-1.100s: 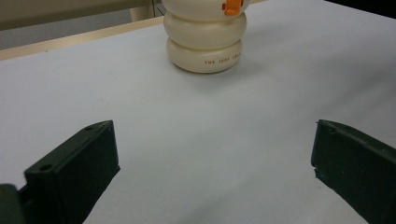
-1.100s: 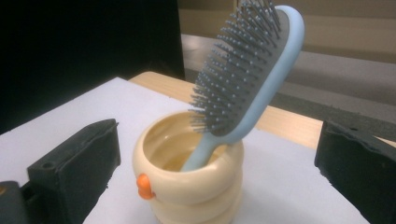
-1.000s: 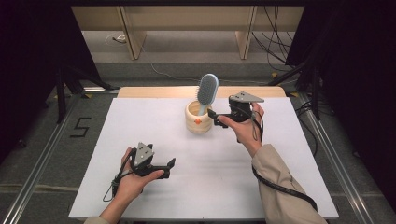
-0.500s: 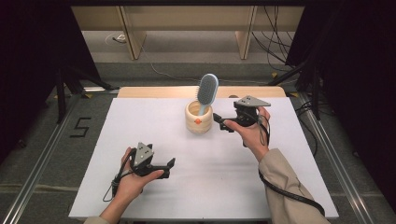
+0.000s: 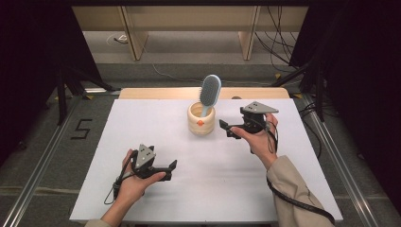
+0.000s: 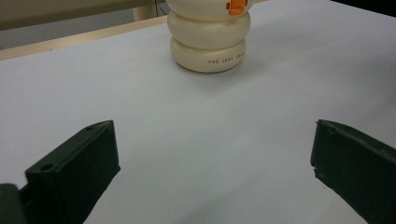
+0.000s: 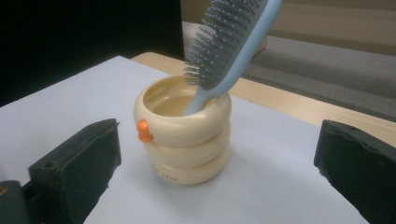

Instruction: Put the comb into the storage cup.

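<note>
Lower left, left tool (image 5: 173, 165) idles open and empty on the desk (image 5: 113, 142); centre, hairbrush (image 5: 209, 92) stands in cream holder (image 5: 201, 120); right tool (image 5: 225, 128), jaws wide, has backed off rightward—placement looks finished.

So the table (image 5: 142, 123) has a plain white top, with a strip of light wood showing along the far edge. Pretty bare otherwise. Sitting on it toward the back, about in the middle, is a cream holder (image 5: 201, 121) shaped like three stacked rings, with a little orange knob on its side and tiny lettering on the bottom ring. It stands upright, flat on the white surface. The person's left hand (image 5: 135, 182) rests low at the near left part of the top, well apart from the holder.
</note>
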